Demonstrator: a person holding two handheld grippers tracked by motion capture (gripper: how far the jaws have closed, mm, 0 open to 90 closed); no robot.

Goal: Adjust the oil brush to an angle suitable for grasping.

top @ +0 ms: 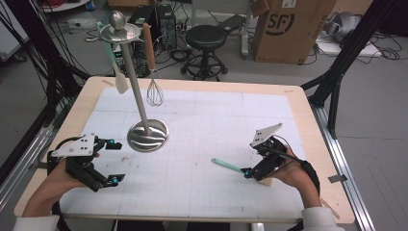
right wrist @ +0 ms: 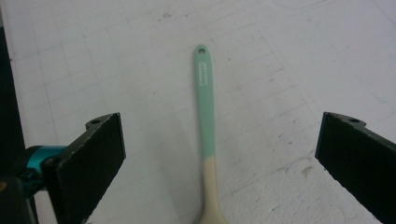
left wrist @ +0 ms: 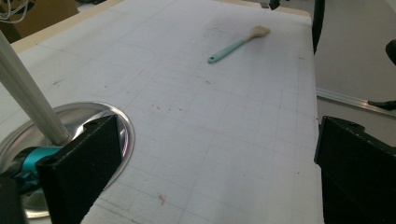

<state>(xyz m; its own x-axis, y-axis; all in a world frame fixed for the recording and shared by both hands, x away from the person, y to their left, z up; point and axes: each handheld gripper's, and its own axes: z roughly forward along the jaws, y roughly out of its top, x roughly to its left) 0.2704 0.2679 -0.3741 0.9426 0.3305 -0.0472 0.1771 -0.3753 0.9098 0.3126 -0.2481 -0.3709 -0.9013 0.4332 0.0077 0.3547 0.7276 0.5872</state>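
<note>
Right gripper view: slim mint-handled spatula [right wrist: 205,116] (cream head) btwn wide-apart jaws.

A mint-green spatula [right wrist: 205,112] with a cream head lies flat on the white gridded mat [right wrist: 289,70], handle pointing far, between the right gripper [right wrist: 219,154]'s two wide-apart black jaws, touching neither.

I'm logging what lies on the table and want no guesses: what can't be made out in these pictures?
- Spoon bowl: right gripper view, cut off by the bottom edge; high view, hidden under the right claw.
- Handle lettering: too small.
- Stand base: left gripper view, partly behind the left claw's jaw.
</note>
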